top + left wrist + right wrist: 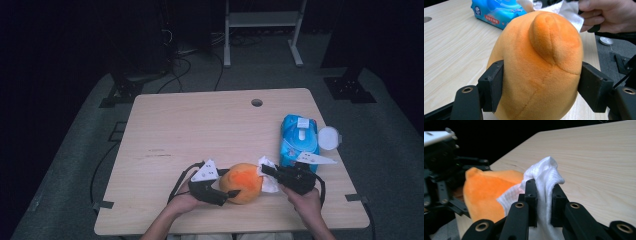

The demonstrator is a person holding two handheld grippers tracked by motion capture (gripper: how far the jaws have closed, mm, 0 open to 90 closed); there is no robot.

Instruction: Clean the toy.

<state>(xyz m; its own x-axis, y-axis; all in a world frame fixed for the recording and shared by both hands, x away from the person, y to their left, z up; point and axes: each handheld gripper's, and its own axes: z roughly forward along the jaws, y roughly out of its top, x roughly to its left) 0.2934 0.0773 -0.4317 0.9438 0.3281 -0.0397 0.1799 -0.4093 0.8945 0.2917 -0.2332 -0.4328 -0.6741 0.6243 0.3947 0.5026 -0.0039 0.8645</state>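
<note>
1. L hand-held gripper [541, 85]: jaws either side of the plush [536, 70], pads touching its flanks, so it's grasping the toy. No earlier frame to compare.
2. R hand-held gripper [544, 200]: clenched on a white wipe [546, 177], the wipe bunched up betw. the jaws and spilling over the tips.
3. Plush [242, 183] sits on the desk [200, 130] near the front edge, betw. the two grippers; L one [220, 192] on its left, R one [272, 175] on its right.
4. Key relation: the wipe [267, 175] touches the plush's right side; in the high view the plush's long axis looks roughly left-right, along the line betw. the grippers. R hand is the wiping one, L is the brace.
5. Farther out: wipe pack [299, 140] just behind the R gripper, white lid [329, 138] beside it at the desk's right edge.
6. Judgement: the wipe likely needs to stroke across the plush while L holds it steady.
</note>
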